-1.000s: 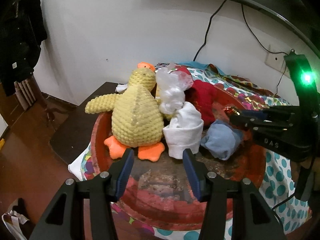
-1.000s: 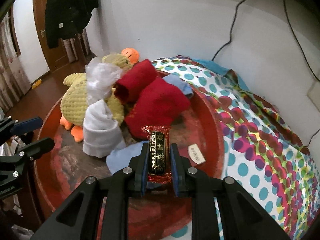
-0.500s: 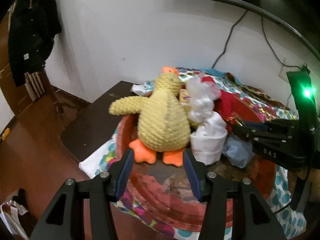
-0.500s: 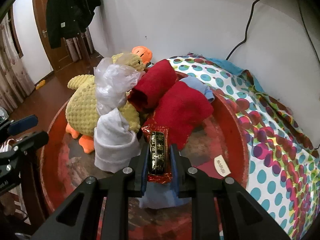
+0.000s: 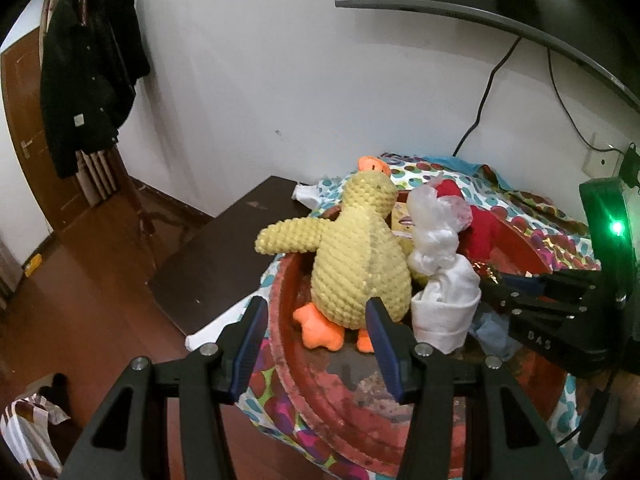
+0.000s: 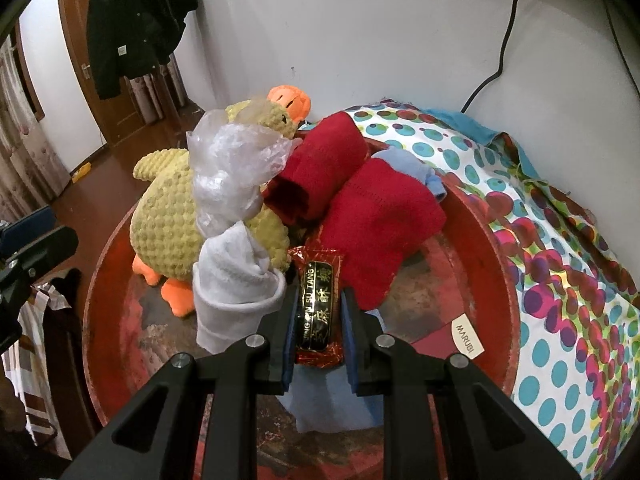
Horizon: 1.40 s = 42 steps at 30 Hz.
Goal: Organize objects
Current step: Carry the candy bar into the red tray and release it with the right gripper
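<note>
Candy packet [image 6: 318,312] clamped upright in right tongs [image 6: 318,334], above red tray [image 6: 496,280].
Left tongs [image 5: 316,334] stand released, nothing between the pads, near the tray's rim in front of yellow plush duck [image 5: 356,264]. White rolled cloth [image 6: 234,296], plastic bag [image 6: 236,172] and red towels [image 6: 376,216] fill the tray on the dotted cloth [image 6: 560,320].

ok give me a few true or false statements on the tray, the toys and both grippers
1. The right gripper is shut on a red candy packet. True.
2. The left gripper grips the yellow plush duck. False: its jaws stand open and empty, short of the duck.
3. The duck sits inside the red round tray. True.
4. The white rolled cloth lies on the polka-dot cloth outside the tray. False: it stands in the tray beside the duck.
</note>
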Each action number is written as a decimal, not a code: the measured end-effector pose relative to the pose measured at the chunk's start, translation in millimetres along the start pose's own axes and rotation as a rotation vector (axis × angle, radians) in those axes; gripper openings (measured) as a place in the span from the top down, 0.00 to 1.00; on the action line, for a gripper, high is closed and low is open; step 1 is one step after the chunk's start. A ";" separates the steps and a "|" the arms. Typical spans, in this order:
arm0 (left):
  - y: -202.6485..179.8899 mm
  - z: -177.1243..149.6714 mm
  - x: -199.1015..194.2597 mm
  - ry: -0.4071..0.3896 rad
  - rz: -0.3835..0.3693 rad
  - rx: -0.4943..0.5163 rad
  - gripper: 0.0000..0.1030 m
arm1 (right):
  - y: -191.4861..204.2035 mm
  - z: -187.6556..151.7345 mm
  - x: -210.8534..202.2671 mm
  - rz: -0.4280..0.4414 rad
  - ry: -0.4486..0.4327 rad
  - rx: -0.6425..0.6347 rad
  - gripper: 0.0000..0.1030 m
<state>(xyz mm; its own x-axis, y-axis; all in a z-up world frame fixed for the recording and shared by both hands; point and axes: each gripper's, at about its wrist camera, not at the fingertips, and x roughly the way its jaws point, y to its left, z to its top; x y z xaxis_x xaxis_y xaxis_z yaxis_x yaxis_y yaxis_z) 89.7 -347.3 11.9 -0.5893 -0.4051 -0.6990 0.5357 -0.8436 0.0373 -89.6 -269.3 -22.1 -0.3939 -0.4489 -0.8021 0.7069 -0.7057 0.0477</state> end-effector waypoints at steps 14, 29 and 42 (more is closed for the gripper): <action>-14.6 1.6 10.4 0.069 -0.056 0.007 0.49 | 126.8 65.6 56.0 0.009 -0.002 0.011 0.79; -9.0 3.8 11.2 0.084 -0.053 -0.016 0.50 | 191.8 98.9 83.0 -0.009 -0.052 0.010 0.48; -21.5 9.5 2.4 0.089 -0.024 0.012 0.50 | 245.5 131.7 93.6 -0.037 -0.091 0.014 0.27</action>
<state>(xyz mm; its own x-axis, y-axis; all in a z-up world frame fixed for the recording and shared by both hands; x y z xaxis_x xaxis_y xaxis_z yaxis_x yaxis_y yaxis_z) 71.0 -333.5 16.2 -0.5456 -0.3523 -0.7604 0.5145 -0.8570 0.0279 -30.3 -556.8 -7.1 -0.4714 -0.4700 -0.7463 0.6829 -0.7299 0.0282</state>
